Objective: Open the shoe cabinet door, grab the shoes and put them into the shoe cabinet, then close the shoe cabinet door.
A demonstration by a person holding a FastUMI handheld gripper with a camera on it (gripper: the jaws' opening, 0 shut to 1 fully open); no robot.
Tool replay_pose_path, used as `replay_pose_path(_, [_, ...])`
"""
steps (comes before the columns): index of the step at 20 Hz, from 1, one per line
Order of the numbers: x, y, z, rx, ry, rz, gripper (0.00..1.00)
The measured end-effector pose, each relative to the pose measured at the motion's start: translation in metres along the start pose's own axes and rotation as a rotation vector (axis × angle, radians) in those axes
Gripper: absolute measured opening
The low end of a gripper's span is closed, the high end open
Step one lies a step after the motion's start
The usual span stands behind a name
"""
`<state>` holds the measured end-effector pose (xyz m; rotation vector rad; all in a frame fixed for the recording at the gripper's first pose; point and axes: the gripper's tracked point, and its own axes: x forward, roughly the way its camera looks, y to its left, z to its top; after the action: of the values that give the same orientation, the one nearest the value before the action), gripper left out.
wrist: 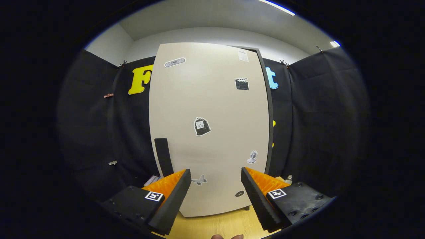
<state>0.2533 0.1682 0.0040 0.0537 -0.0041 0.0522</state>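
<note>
Directly ahead of the gripper [215,189], the shoe cabinet door [209,126] is seen shut, upright, decorated with stickers, standing at the far edge of the wooden floor [219,225]. The jaws are spread wide and nothing is held between them. A dark handle [163,156] is noted near the door's lower left edge, just beyond the left finger. Shoes cannot be made out. Risk is judged as follows: the handle is offset from the gap, so a straight advance would likely strike the flat panel and miss the grip.
</note>
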Motion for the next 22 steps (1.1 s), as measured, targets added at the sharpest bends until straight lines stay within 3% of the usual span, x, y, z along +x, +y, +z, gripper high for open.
replay_pose_path(22, [-0.0014,-0.0024,-0.0002,0.009,-0.001,0.005,0.98])
